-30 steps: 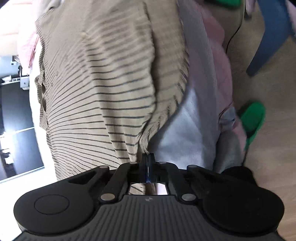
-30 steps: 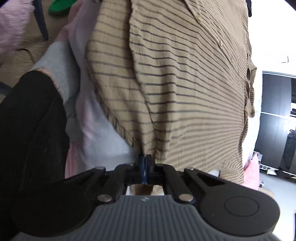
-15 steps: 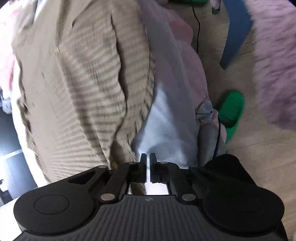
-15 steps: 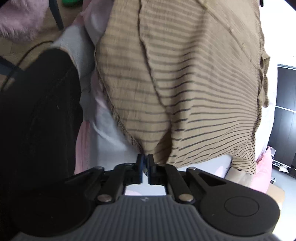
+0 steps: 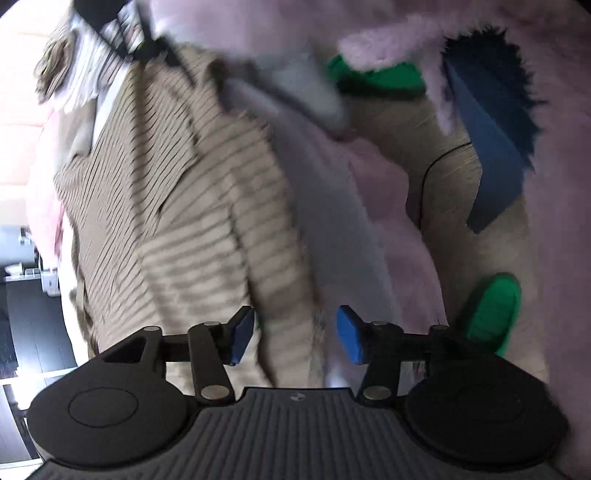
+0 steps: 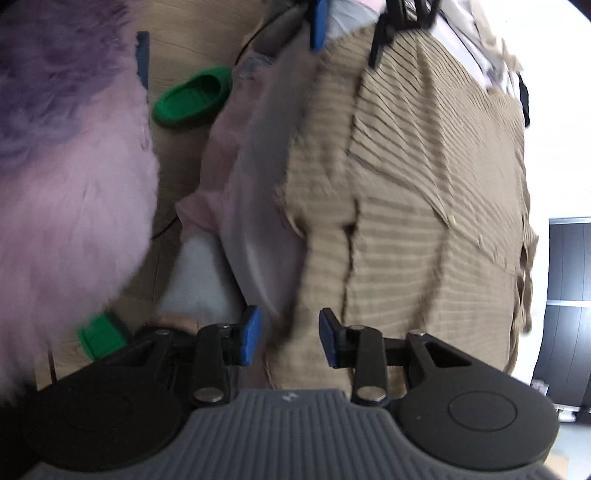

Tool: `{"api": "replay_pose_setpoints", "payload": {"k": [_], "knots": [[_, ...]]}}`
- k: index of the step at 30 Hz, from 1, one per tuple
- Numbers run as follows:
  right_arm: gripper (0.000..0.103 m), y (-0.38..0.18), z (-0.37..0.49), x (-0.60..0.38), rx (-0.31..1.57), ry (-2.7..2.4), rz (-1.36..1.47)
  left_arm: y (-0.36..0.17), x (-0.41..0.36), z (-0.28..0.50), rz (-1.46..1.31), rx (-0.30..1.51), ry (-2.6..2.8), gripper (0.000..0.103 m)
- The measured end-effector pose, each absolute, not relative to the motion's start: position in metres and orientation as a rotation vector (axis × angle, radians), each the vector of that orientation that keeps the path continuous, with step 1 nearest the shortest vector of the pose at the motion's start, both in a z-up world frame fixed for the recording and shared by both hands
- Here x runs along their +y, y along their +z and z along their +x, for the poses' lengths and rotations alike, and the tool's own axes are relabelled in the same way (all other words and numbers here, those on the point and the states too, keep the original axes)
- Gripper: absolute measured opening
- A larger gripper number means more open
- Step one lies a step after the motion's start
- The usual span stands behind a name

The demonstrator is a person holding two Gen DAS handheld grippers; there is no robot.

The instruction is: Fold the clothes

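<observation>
A tan shirt with thin dark stripes point(image 5: 192, 221) lies spread on a pale lilac sheet point(image 5: 332, 221). My left gripper point(image 5: 295, 334) hovers over the shirt's frayed edge. Its jaws are opening and its blue pads point(image 5: 349, 334) stand clear of the cloth. In the right wrist view the same shirt point(image 6: 406, 203) fills the right half. My right gripper point(image 6: 290, 338) is above its near edge, jaws opening, with nothing pressed between them. One of the left gripper's blue pads point(image 6: 317, 26) shows at the top of that view.
The bed's edge drops to a wooden floor point(image 5: 454, 177). On the floor are green slippers point(image 5: 491, 314) point(image 6: 192, 98), a fluffy pink rug point(image 6: 66, 184), a blue chair leg point(image 5: 491, 147) and a black cable point(image 5: 424, 184). A dark cabinet point(image 6: 569, 295) stands at the far right.
Both grippers were shut on the shirt's edge a second ago. Both have opened and let the cloth go. Both views have swung sideways, and the shirt now lies flat.
</observation>
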State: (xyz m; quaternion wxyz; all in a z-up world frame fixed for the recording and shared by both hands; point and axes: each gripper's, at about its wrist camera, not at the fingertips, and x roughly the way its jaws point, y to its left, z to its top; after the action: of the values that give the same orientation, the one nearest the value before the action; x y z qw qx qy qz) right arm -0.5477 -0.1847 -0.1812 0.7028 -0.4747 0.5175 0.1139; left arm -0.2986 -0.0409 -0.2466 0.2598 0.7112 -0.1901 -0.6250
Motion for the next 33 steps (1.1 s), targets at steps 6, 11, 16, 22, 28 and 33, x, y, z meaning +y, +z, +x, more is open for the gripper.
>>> {"api": "replay_pose_setpoints", "payload": {"k": [6,11,16,22,28,33], "knots": [[0.005,-0.187,-0.541,-0.191,1.147,0.218,-1.090,-0.241,-0.050,-0.295,1.826,-0.408,-1.730,0.011],[0.001,-0.157,-0.544,-0.205,1.164,0.239,-0.979,-0.208,-0.048,-0.281,1.826,-0.275,-1.793,0.000],[0.000,-0.136,-0.550,-0.220,1.250,0.304,-0.795,-0.188,-0.057,-0.267,1.815,-0.118,-1.841,0.000],[0.000,-0.163,-0.555,-0.212,1.357,0.374,-0.830,-0.211,-0.063,-0.279,1.792,0.092,-1.890,0.001],[0.001,-0.146,-0.556,-0.212,1.301,0.319,-0.810,-0.203,-0.059,-0.270,1.693,0.102,-1.853,0.001],[0.018,-0.116,-0.542,-0.221,1.151,0.149,-0.737,-0.187,-0.074,-0.259,1.555,-0.020,-1.725,0.023]]}}
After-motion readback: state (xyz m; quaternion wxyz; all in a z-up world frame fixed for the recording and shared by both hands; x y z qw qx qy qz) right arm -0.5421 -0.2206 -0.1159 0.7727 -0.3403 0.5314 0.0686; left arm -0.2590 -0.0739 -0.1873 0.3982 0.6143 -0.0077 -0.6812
